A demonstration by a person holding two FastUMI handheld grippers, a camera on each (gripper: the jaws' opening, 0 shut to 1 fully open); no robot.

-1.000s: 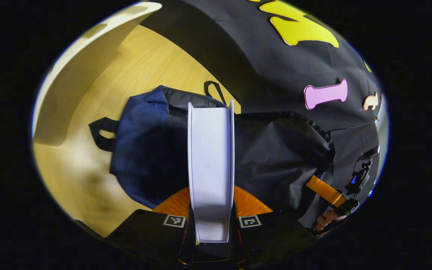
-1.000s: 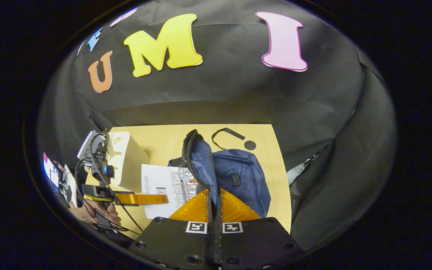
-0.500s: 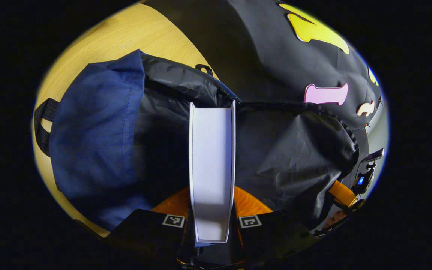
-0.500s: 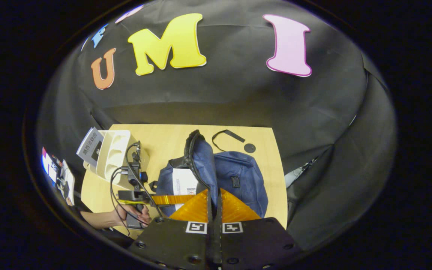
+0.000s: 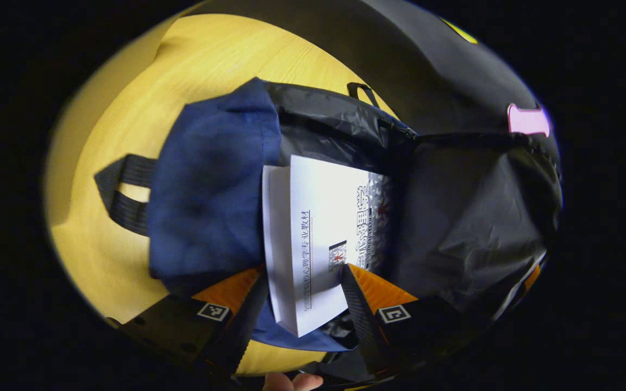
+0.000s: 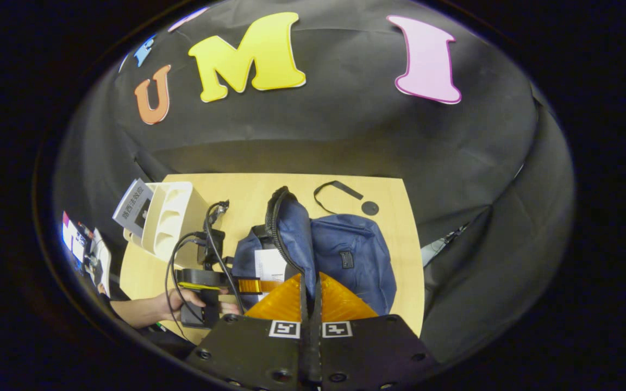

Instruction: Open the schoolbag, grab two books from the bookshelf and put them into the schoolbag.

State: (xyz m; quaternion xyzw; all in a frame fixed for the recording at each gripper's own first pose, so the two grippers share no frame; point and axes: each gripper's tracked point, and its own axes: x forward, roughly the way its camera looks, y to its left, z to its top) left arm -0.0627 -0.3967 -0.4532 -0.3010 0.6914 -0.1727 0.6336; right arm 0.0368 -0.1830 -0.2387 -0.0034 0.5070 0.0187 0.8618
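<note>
Left gripper view has my left gripper (image 5: 302, 290) pointing down into the mouth of the schoolbag (image 5: 210, 184), its fingers spread wide at the bottom of the frame; a white book (image 5: 318, 239) lies between them, and I cannot tell whether either finger touches it. The book sits tilted inside the bag, its plain page edge toward the left and its printed cover facing up. The bag is soft blue cloth outside with crinkled black lining (image 5: 470, 217) filling the right of the frame, and it rests on a pale wooden table (image 5: 128, 108).

Right gripper view shows my right gripper (image 6: 309, 293) clenched on the bag's zippered flap (image 6: 291, 239), holding it upright at centre. At lower left a hand (image 6: 182, 304) grips the left tool. At the left edge stands a cream bookshelf (image 6: 174, 217) with another book (image 6: 133, 206) in it.
</note>
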